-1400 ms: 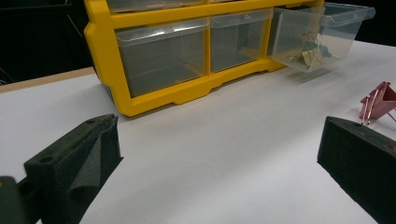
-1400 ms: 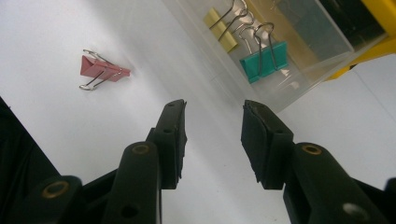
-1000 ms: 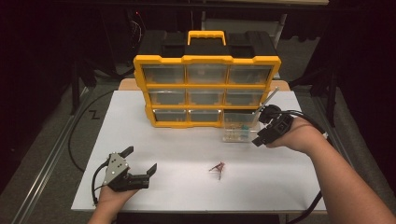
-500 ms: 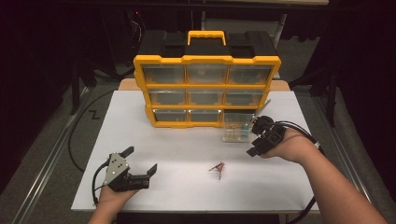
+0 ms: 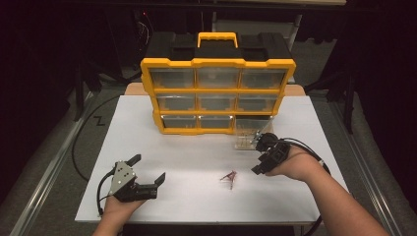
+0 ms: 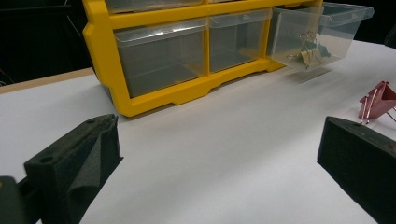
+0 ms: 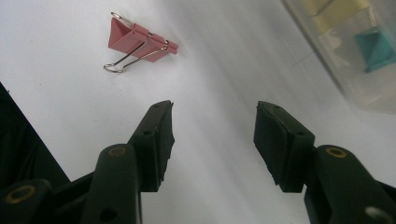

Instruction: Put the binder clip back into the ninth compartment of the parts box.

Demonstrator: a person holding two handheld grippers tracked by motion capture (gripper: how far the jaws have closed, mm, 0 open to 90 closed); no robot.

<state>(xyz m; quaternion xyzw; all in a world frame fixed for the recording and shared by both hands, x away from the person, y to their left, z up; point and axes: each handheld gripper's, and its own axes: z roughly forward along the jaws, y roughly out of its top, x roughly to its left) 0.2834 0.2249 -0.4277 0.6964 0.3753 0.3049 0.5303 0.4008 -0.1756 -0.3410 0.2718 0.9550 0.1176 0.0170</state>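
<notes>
Two tongs we see from above: left tongs point(image 5: 147, 169) gaping and empty, right tongs point(image 5: 259, 155) released, jaws just widening with nothing between. Its own view shows a pink folded-metal binder clip point(image 7: 137, 43) with wire handles on the bare white desk point(image 5: 196, 196), beside a clear plastic drawer point(image 6: 322, 32).

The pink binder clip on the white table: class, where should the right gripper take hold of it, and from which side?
Probably across the pink binder clip's folded body, coming down from above. It lies on its side with the wire handles splayed flat, thin and slippery. The right gripper is open and empty.
</notes>
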